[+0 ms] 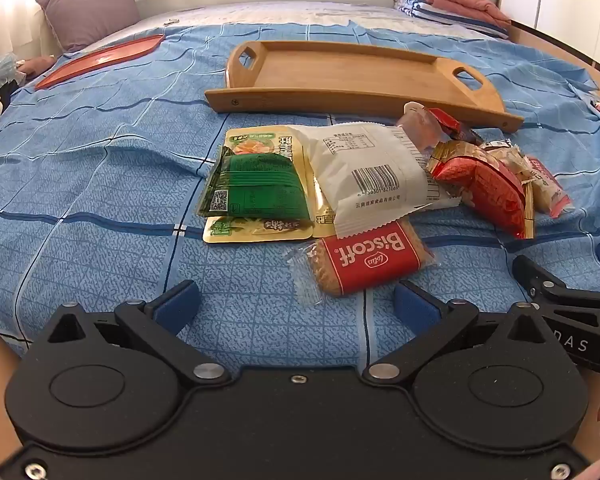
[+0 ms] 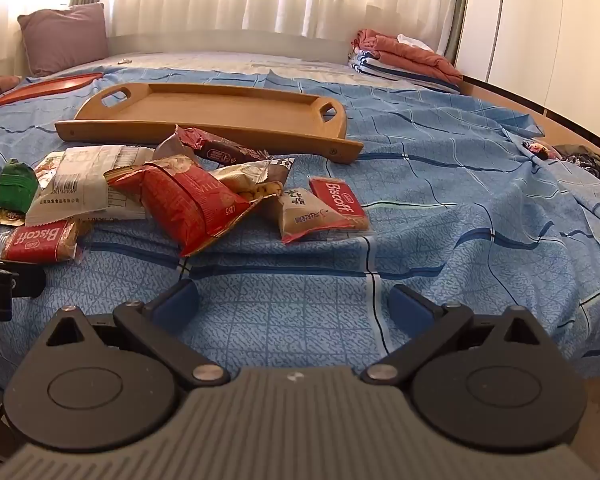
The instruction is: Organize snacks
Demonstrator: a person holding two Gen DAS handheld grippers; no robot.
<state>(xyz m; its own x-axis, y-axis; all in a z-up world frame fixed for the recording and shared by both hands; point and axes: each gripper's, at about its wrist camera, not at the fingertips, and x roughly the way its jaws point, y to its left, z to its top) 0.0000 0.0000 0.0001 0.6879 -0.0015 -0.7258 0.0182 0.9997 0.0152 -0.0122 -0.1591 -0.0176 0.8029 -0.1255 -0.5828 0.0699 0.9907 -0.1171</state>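
Left wrist view: snack pile (image 1: 364, 184) loose on the blue bedspread (image 1: 100, 200), wooden tray (image 1: 340, 68) beyond it bare, left gripper (image 1: 296, 304) and right gripper (image 2: 292, 304) spread wide, nothing held; sorting likely unstarted, nearest biscuit packet (image 1: 368, 260) probably first.

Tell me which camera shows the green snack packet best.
The left wrist view: the green snack packet lies near centre, its whole printed face showing. The right wrist view catches it only at the left edge, foreshortened and crumpled-looking.

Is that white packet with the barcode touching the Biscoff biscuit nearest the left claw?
Touching. In the left wrist view the white packet lies with its lower edge overlapping the top of the Biscoff biscuit.
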